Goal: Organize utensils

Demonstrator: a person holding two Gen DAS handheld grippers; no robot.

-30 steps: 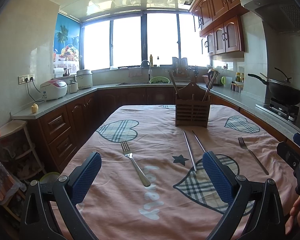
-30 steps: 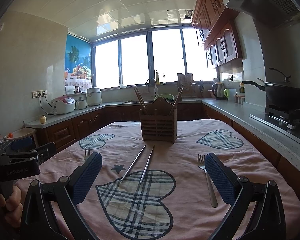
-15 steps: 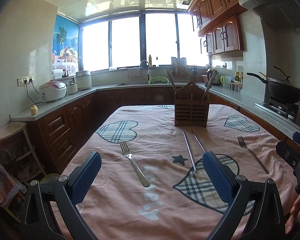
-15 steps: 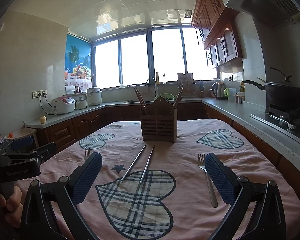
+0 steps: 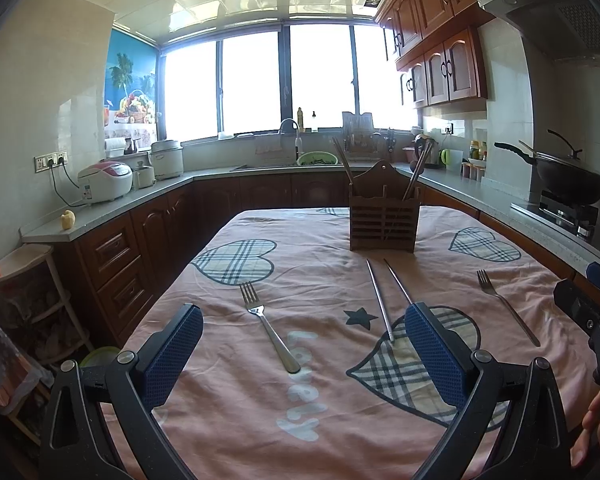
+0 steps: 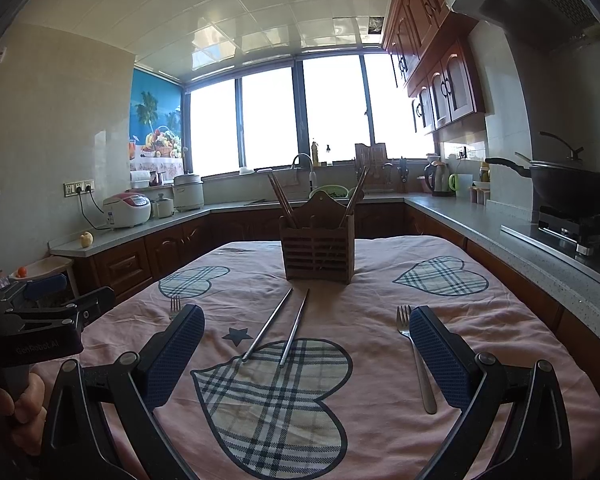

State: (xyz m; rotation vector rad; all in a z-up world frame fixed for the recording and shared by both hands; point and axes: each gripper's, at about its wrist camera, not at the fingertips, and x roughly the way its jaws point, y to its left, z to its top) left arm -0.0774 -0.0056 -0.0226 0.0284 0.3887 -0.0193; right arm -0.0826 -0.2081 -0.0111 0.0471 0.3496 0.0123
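Almost nothing has moved since the earlier frames: both grippers only drifted a little, and no utensil is taken yet.

Left gripper [image 5: 303, 350] hovers with its jaws wide apart and empty, above the left silver metal fork [image 5: 269, 326] on the pink tablecloth with plaid hearts [image 5: 236, 412]. Right gripper [image 6: 306, 350] also has its jaws spread and empty; the right silver fork [image 6: 416, 360] lies just beside its right finger. Two silver metal chopsticks [image 6: 278, 330] lie between the forks, in front of the brown slatted wooden utensil holder [image 6: 318, 254], which already keeps some dark chopsticks. I judge the task is only at its beginning.
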